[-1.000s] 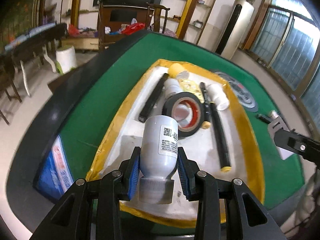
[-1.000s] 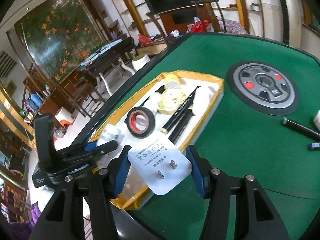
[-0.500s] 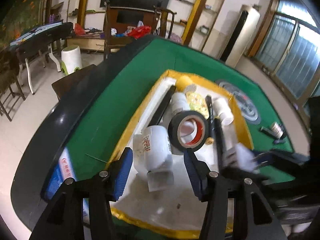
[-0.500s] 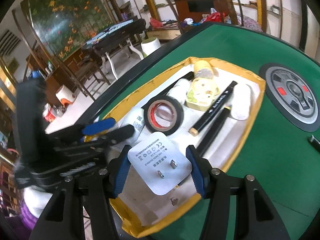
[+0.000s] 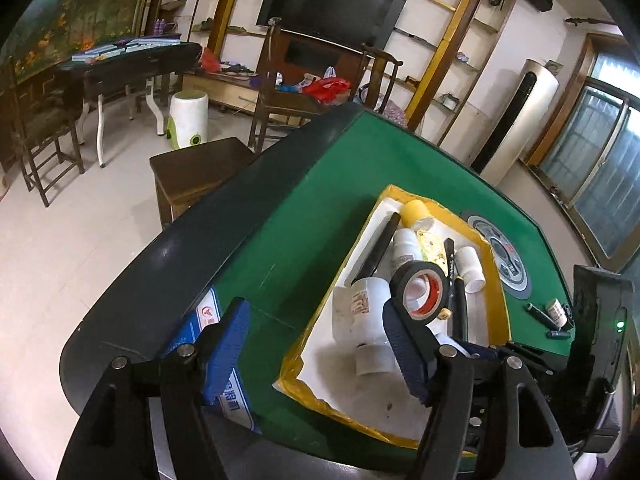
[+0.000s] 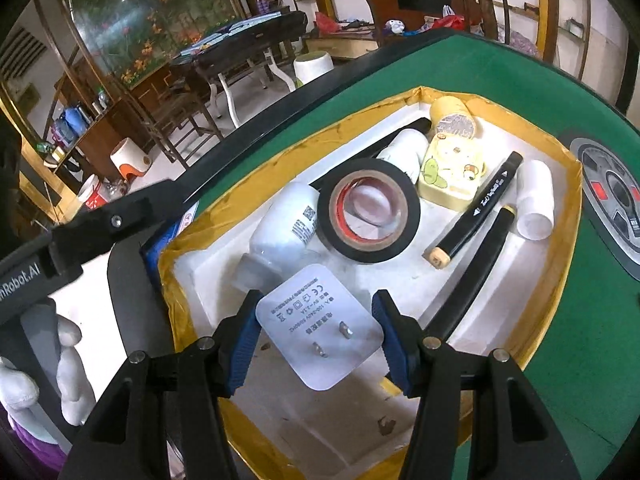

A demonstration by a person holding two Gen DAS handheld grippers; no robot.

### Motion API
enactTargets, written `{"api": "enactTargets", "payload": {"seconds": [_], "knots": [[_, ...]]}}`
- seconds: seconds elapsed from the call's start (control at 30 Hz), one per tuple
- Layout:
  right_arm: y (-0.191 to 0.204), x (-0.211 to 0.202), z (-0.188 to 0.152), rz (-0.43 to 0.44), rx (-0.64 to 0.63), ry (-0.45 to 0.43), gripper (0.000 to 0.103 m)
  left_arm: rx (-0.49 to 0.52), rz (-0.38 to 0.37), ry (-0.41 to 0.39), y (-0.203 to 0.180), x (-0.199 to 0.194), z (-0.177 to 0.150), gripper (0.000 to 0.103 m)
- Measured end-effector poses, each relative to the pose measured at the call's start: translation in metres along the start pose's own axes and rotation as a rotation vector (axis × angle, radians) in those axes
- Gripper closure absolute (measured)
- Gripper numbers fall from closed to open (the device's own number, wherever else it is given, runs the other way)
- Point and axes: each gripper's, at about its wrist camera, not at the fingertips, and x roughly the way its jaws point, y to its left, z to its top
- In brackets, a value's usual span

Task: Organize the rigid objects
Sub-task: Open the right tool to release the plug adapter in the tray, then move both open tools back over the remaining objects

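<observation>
A green felt table (image 5: 304, 216) is seen carrying a white tray with a yellow rim (image 6: 452, 96). Inside the tray a white bottle (image 6: 286, 232) lies on its side, touching a roll of black tape (image 6: 370, 216), with black markers (image 6: 476, 216) beside it. The left gripper (image 5: 316, 356) is held over the tray's near corner; its fingers (image 5: 226, 344) have just been opening and stand apart, nothing pressed between them. A white plug adapter (image 6: 318, 326) is clamped by the right gripper (image 6: 316, 340) above the tray's near end.
</observation>
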Motion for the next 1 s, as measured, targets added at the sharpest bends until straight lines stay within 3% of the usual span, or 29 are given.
{"api": "enactTargets", "payload": {"seconds": [0.07,0.17,0.33,0.5,0.67,0.8,1.0], "knots": [[0.000,-0.006,-0.001,0.009,0.001,-0.018,0.047,0.007,0.003,0.003,-0.004,0.000,-0.001,0.031],[-0.005,-0.018,-0.002,0.010,0.015,-0.054,0.037,0.026,0.006,0.002,-0.013,-0.003,-0.003,0.031],[-0.022,-0.044,-0.010,0.007,0.061,-0.132,0.037,0.073,-0.014,-0.012,-0.036,-0.013,-0.006,0.031],[-0.058,-0.083,-0.033,-0.087,0.150,-0.254,0.032,0.173,0.002,-0.043,-0.080,-0.023,-0.014,0.031],[-0.109,-0.117,-0.075,-0.165,0.323,-0.353,0.030,0.333,0.018,-0.079,-0.143,-0.029,-0.032,0.029],[-0.132,-0.127,-0.096,-0.245,0.380,-0.362,0.029,0.428,0.007,-0.062,-0.185,-0.028,-0.051,0.027],[-0.141,-0.141,-0.117,-0.307,0.376,-0.384,0.024,0.555,0.089,-0.049,-0.224,-0.021,-0.079,0.027]]}}
